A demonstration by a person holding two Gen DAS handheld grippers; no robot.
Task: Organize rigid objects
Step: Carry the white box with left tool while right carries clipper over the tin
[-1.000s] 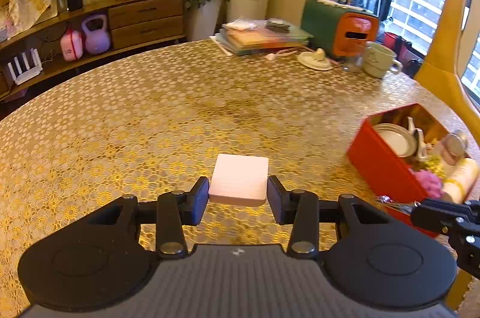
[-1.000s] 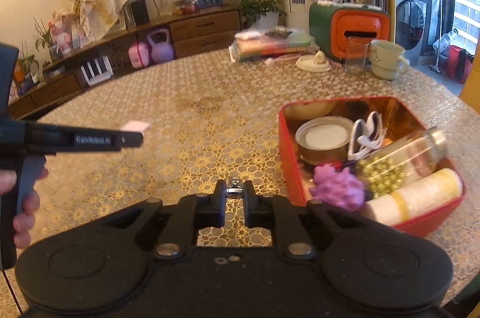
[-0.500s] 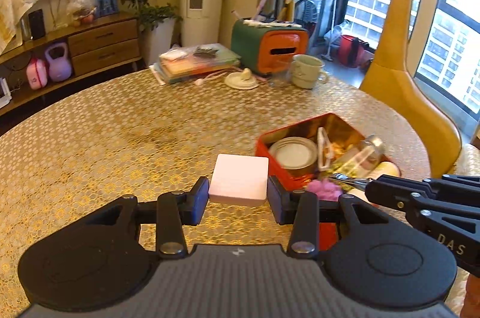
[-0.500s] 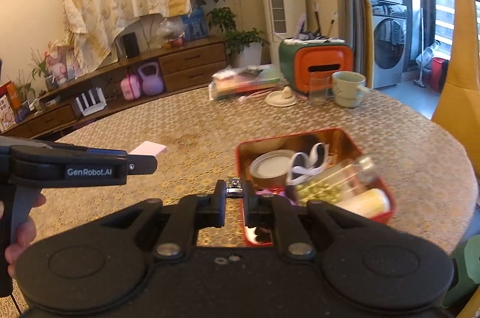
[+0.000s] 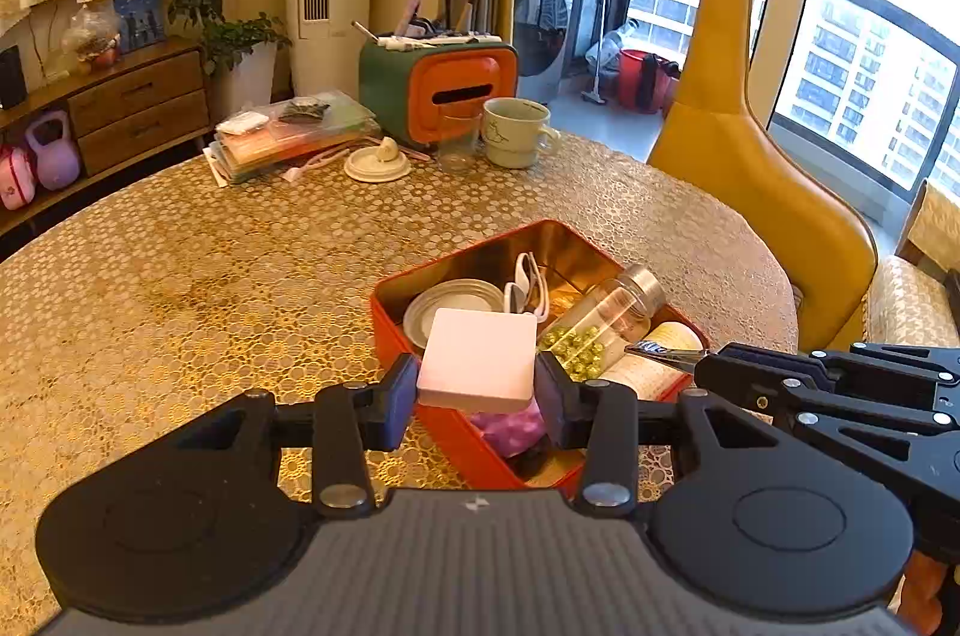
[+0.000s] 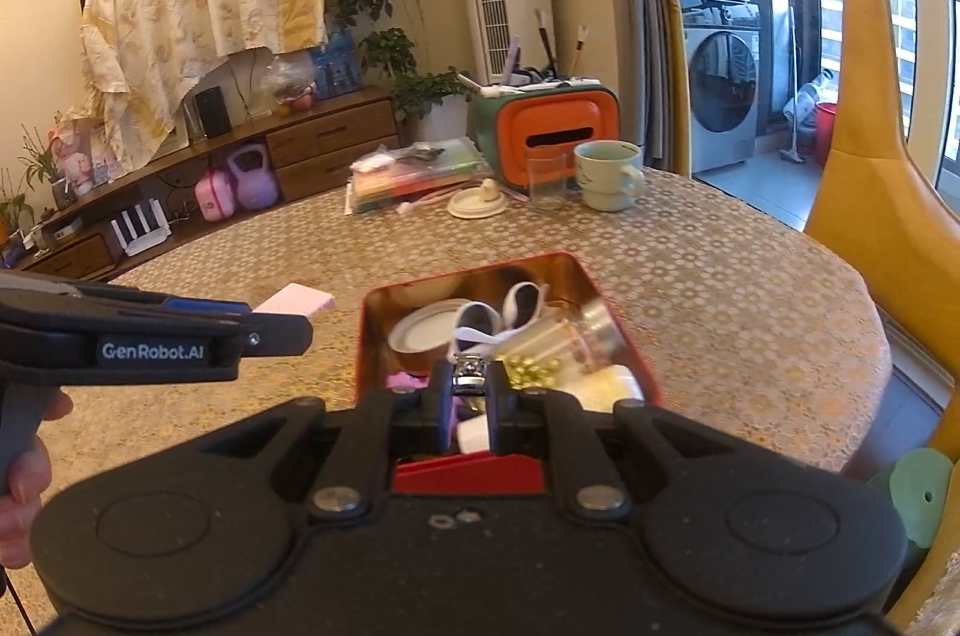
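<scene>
Looking along the left gripper (image 5: 476,393), its fingers pinch a flat pink box (image 5: 478,359) held in the air over the near edge of the red tin (image 5: 393,330), which already holds a round tin, a glass jar and other things. From the right wrist, the right gripper (image 6: 468,405) pinches a small metal nail clipper (image 6: 469,377) above the same tin; both objects remain to be put inside, I think
</scene>
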